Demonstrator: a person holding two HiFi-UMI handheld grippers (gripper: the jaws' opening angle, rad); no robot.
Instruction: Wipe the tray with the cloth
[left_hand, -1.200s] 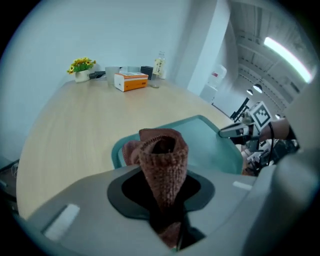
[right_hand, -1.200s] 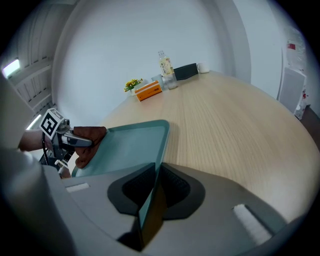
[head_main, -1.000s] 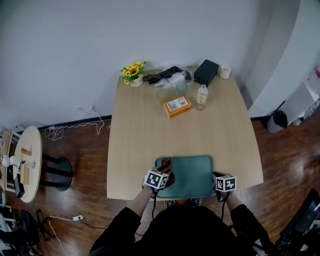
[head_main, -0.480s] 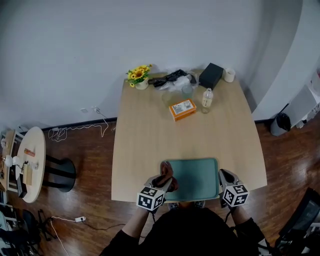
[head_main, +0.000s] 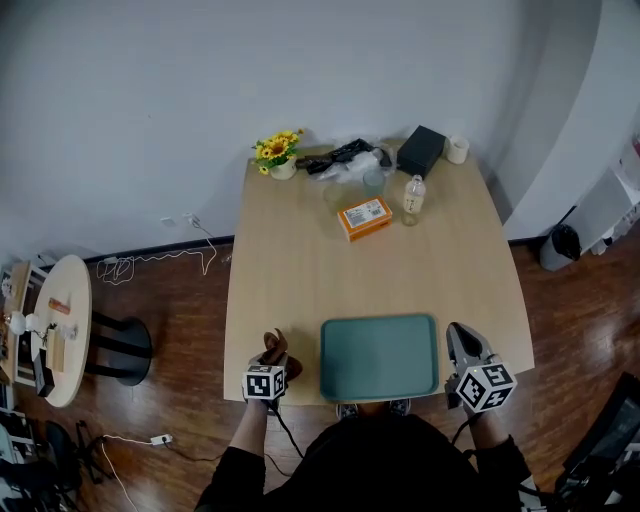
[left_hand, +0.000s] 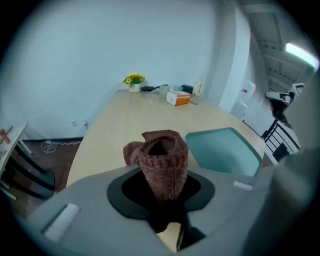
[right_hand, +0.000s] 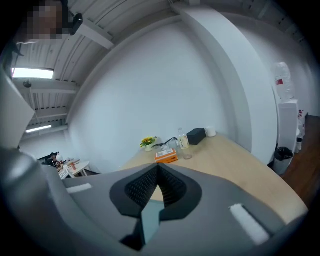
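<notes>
The teal tray (head_main: 380, 357) lies flat at the table's near edge, bare inside; the left gripper view has the tray (left_hand: 223, 150) to the right. My left gripper (head_main: 270, 360) hovers left of the tray, apart from it, shut on a bunched brown knitted cloth (head_main: 274, 344). That cloth (left_hand: 160, 150) stands up between the jaws of the left gripper (left_hand: 162, 176). My right gripper (head_main: 461, 338) is just off the tray's right edge. In its own view the right gripper (right_hand: 159, 170) has pads pressed together with nothing held.
At the table's far end stand a flower pot (head_main: 277, 152), black items with plastic wrap (head_main: 345, 158), a black box (head_main: 421, 151), a white cup (head_main: 458, 150), a glass (head_main: 375, 182), a bottle (head_main: 413, 197) and an orange box (head_main: 364, 217). A round side table (head_main: 55, 325) stands at the left.
My left gripper has drawn the cloth off the tray's left part and out to its left. My right gripper has come away from the tray's right edge.
</notes>
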